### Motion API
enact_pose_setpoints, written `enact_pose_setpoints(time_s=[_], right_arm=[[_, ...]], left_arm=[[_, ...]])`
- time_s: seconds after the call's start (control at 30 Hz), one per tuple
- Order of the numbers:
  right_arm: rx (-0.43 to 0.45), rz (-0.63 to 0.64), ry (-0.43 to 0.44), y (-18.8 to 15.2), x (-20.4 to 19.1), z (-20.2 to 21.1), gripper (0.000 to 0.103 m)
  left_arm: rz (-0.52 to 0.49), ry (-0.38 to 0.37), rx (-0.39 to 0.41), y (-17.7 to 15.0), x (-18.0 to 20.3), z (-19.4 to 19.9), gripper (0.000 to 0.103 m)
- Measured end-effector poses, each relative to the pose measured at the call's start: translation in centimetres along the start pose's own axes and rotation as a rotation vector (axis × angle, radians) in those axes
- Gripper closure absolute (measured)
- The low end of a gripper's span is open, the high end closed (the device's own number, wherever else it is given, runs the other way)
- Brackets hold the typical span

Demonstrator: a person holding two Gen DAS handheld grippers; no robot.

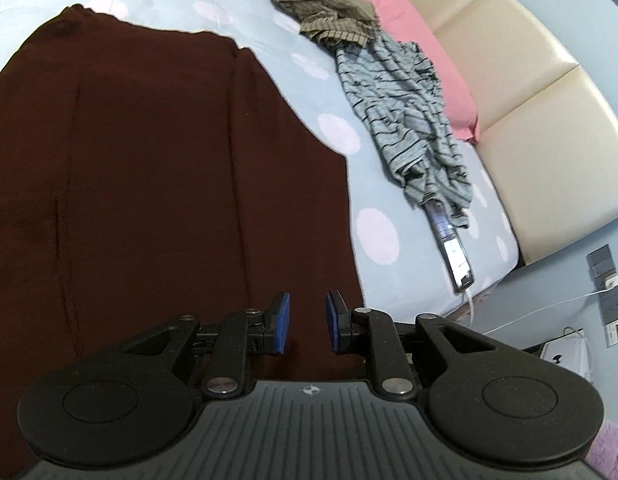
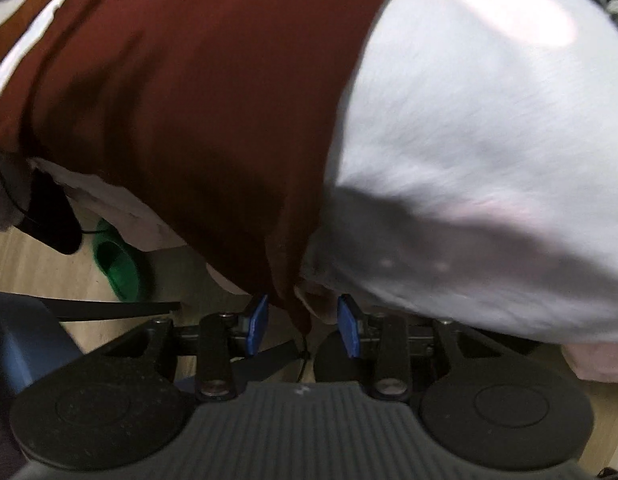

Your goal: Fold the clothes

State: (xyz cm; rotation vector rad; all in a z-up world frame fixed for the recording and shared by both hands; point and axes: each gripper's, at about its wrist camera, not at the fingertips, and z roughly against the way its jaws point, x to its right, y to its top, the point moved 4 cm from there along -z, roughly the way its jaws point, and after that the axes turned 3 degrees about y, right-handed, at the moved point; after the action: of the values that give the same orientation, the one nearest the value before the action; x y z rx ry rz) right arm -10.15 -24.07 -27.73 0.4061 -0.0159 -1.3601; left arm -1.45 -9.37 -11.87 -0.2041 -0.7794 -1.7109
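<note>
Left wrist view: the dark maroon garment (image 1: 149,168) fills the left and centre of the frame, spread flat on the dotted pale-blue bed sheet (image 1: 337,136), with lengthwise creases but no fold visible. At lower centre the left gripper (image 1: 306,322) hangs over the garment's near edge, its blue pads a narrow gap apart with nothing clamped between them. To the upper right lie a crumpled grey striped garment (image 1: 413,120) and an olive striped one (image 1: 329,12), both unfolded, beside a pink pillow (image 1: 421,40); a phone (image 1: 455,254) rests just below the grey garment. Right wrist view: the maroon garment (image 2: 197,100) occupies the upper left and centre, its corner drooping over the bed edge at lower centre. The right gripper (image 2: 302,326) brackets that hanging corner, jaws moderately parted, pads apparently not yet pressing it. Judged overall, folding has barely begun: one garment is laid out, two await.
</note>
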Motion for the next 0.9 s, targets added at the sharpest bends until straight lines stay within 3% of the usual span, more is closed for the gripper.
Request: enact_pose_setpoints(time_s=[0.13,0.17,0.2,0.33,0.43,0.6,0.8,0.9], right_arm=[[0.019,0.007,0.031,0.1,0.2,-1.3,0.069],[0.02,0.0,0.058,0.1,0.2,-1.3,0.086],[0.012,-0.004,0.077,0.1,0.1,-1.3,0.096],[-0.02,0.005,0.122,-0.1,-0.9,0.1,0.097],[-0.025,0.019,0.155,0.1,-1.7,2.2,0.098],[0.034,0.04,0.24,1.4,-2.3,7.0,0.098],[0.015,0.067,0.404,1.5,-3.4,10.4,0.098],[0.014,0.063,0.483,2.1,-3.4,11.2,0.098]], left_arm=[[0.004,0.011,-0.008,-0.1,-0.4,-0.2,0.086],[-0.001,0.006,-0.01,-0.1,-0.4,-0.2,0.086],[-0.007,0.0,-0.01,-0.1,-0.3,-0.2,0.086],[-0.04,-0.078,-0.051,-0.3,0.8,-1.0,0.086],[-0.043,-0.17,-0.169,-1.4,1.6,-3.5,0.086],[-0.169,-0.133,-0.302,-3.6,3.2,-7.5,0.086],[-0.154,-0.126,-0.345,-4.1,2.4,-9.3,0.087],[-0.146,-0.127,-0.329,-3.8,2.4,-8.7,0.087]])
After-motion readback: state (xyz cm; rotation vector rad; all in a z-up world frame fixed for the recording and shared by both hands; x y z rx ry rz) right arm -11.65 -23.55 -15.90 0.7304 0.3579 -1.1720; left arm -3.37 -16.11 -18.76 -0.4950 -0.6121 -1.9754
